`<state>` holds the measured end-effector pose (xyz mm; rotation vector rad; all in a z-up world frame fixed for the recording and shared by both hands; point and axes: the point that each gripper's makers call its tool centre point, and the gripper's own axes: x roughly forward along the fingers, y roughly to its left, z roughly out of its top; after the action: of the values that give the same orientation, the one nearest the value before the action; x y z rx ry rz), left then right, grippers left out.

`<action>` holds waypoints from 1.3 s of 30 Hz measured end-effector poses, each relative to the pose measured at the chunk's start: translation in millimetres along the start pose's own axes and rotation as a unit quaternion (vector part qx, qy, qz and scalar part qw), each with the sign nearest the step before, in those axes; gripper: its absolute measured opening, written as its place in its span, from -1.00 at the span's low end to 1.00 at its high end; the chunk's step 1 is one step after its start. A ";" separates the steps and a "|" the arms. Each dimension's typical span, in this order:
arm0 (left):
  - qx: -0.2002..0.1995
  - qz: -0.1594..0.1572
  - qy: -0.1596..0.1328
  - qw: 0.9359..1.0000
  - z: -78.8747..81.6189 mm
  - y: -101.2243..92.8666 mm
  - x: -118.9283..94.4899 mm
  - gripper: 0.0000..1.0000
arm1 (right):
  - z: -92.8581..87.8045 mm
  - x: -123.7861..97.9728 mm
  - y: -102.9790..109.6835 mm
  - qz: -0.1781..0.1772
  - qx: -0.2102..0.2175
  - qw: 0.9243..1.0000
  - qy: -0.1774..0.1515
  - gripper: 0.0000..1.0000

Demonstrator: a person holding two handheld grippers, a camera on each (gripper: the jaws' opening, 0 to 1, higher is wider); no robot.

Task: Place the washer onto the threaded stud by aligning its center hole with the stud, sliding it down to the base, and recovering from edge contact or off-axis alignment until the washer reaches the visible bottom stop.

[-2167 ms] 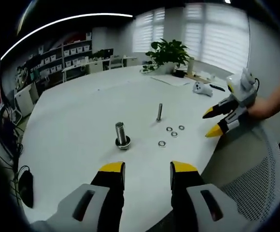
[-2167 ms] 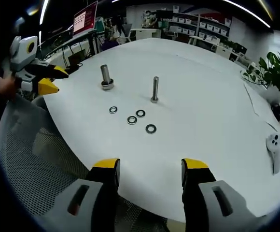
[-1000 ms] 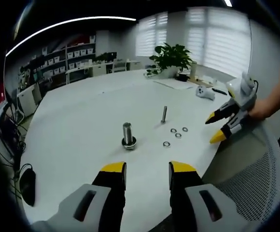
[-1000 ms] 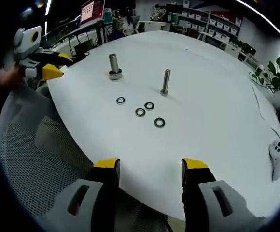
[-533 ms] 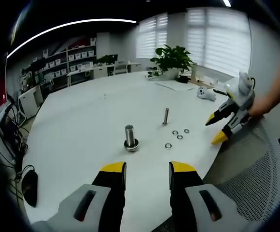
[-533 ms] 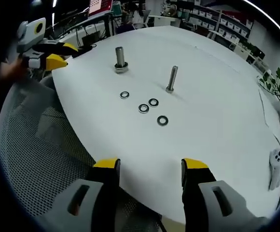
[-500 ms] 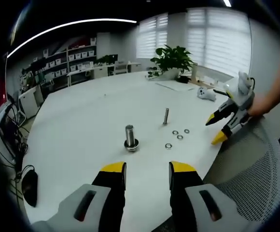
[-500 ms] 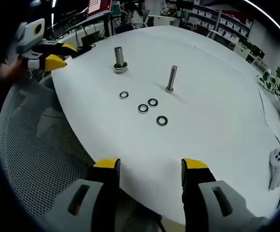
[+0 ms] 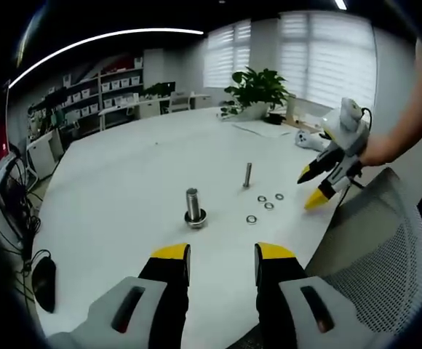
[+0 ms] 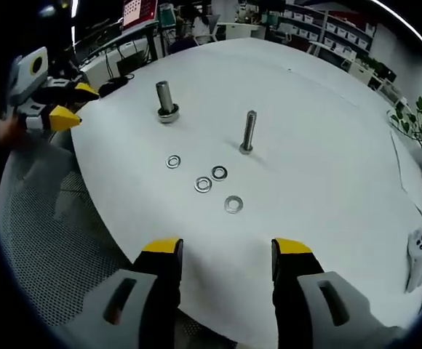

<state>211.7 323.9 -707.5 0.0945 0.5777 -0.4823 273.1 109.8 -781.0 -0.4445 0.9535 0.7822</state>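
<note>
Several steel washers lie loose on the white round table [image 10: 327,153]; the nearest washer [image 10: 233,204] sits just ahead of my right gripper [image 10: 226,249], which is open and empty. A slim threaded stud [image 10: 249,131] stands upright beyond them, and a thicker stud [image 10: 165,101] with a washer at its base stands to its left. In the left gripper view the thick stud [image 9: 192,206], the slim stud [image 9: 247,175] and the washers [image 9: 264,206] lie ahead of my open, empty left gripper [image 9: 221,254]. The right gripper [image 9: 314,185] hovers at the table's right edge.
A mesh chair back [image 10: 51,240] lies below the table edge in both views. A white controller [image 10: 419,250] rests at the far right of the table. A potted plant [image 9: 258,81], shelves and desks stand behind the table. A dark mouse [image 9: 42,275] lies at the left.
The right gripper has moved in over the table edge toward the washers, which now sit nearer its jaws. The left gripper has barely moved. Studs and washers stay put.
</note>
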 end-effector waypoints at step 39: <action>0.011 -0.004 0.014 1.000 -6.3 -4.4 0.7 -0.34 | 15.2 4.7 10.6 0.009 -0.053 0.998 0.016 -0.02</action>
<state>206.9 321.1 -713.0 0.1203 0.5998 -0.4967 275.1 128.4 -777.1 -0.5426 0.9493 0.8481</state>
